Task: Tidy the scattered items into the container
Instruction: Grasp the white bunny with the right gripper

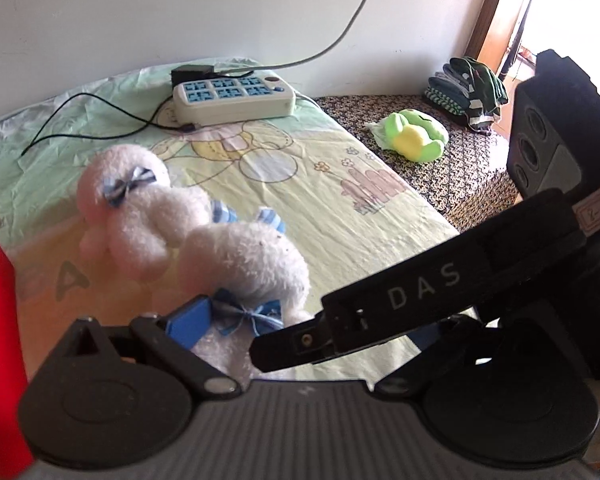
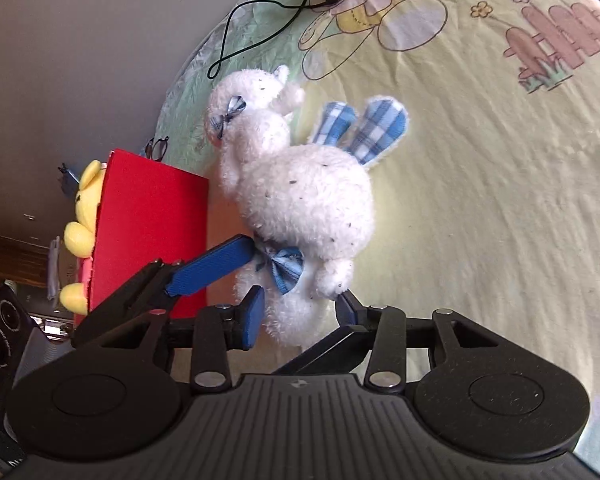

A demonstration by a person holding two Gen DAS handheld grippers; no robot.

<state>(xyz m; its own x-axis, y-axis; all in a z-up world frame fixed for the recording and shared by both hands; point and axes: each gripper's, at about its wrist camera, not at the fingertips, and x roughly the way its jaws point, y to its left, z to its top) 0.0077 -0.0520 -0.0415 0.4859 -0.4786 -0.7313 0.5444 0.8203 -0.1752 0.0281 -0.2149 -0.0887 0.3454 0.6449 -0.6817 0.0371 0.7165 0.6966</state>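
A white plush rabbit [image 1: 228, 256] with blue checked ears and blue bows lies on the cartoon bed sheet [image 1: 320, 200]; it also shows in the right wrist view [image 2: 308, 204]. My right gripper [image 2: 300, 312] has its blue pads [image 2: 252, 316] closed on the rabbit's lower body near a bow. My left gripper [image 1: 300, 328] is beside it, its jaws spread around the same part; its blue pad [image 1: 190, 322] touches the plush, and the right gripper's arm hides its other finger. A red container [image 2: 148, 232] stands next to the rabbit, with a yellow plush [image 2: 82, 216] in it.
A white power strip [image 1: 234, 96] with black cables lies at the far side of the bed. A green and yellow plush [image 1: 414, 134] and folded clothes [image 1: 468, 88] lie on a dark patterned surface to the right. Glasses [image 2: 158, 148] lie behind the container.
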